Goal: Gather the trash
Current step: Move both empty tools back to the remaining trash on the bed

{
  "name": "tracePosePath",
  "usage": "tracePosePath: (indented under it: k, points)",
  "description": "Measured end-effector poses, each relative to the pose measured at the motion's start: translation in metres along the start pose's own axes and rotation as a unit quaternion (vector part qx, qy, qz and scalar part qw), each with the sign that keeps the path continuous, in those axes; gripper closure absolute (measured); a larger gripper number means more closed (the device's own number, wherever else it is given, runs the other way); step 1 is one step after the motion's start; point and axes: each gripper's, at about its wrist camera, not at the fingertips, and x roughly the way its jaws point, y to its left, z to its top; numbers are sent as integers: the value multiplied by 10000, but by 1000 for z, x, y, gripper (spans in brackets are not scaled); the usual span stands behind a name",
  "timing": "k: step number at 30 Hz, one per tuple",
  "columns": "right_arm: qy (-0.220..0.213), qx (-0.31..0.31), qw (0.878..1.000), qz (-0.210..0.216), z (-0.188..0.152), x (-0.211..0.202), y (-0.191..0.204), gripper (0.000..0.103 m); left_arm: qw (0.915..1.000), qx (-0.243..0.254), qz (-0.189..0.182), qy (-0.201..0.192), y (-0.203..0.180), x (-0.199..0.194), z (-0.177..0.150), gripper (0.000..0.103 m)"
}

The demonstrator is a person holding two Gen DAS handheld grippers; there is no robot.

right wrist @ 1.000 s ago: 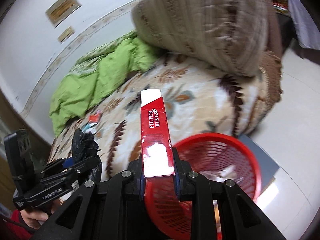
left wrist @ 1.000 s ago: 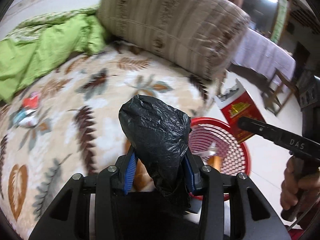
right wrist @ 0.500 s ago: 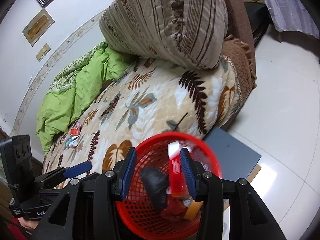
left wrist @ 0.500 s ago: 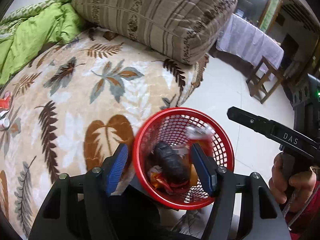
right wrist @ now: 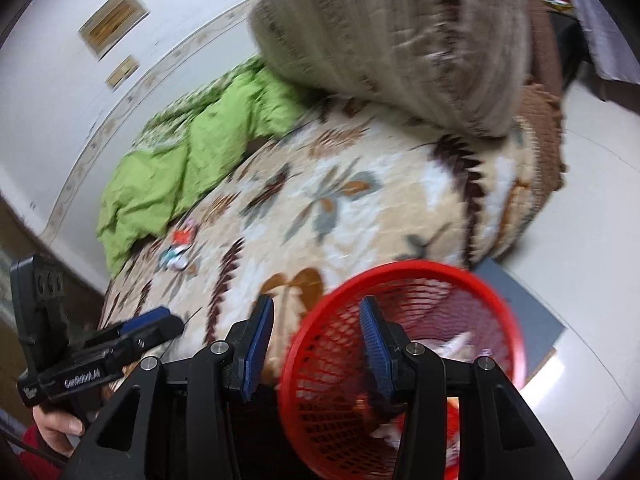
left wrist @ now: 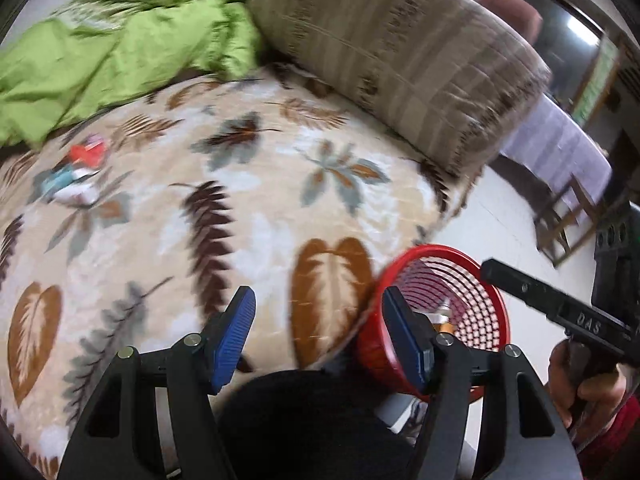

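Leaf-print bedspread [left wrist: 248, 216], red mesh basket [right wrist: 400, 320], crumpled red-white wrappers [left wrist: 80, 172]

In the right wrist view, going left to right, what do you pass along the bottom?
Left gripper in a hand → right gripper, open → red plastic mesh basket → grey floor mat.

A bedroom in a lived-in home

A leaf-patterned blanket [left wrist: 224, 216] is covering the bed, a green quilt [right wrist: 176, 168] is lying crumpled by a striped bolster [left wrist: 384, 64], framed pictures [right wrist: 112, 24] are hanging on the wall, and a cloth-covered table [left wrist: 560, 148] is standing beyond.
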Motion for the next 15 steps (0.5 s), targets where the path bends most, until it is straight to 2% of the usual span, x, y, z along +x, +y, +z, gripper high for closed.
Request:
tracePosePath:
  k: [8, 15]
  points:
    - [327, -672, 9963, 426, 5, 39, 64, 54, 9958, -704, 555, -201, 70, -21, -12, 39]
    - [582, -1299, 9879, 622, 10, 73, 117, 52, 9836, -1377, 1051, -496, 129, -41, -18, 39]
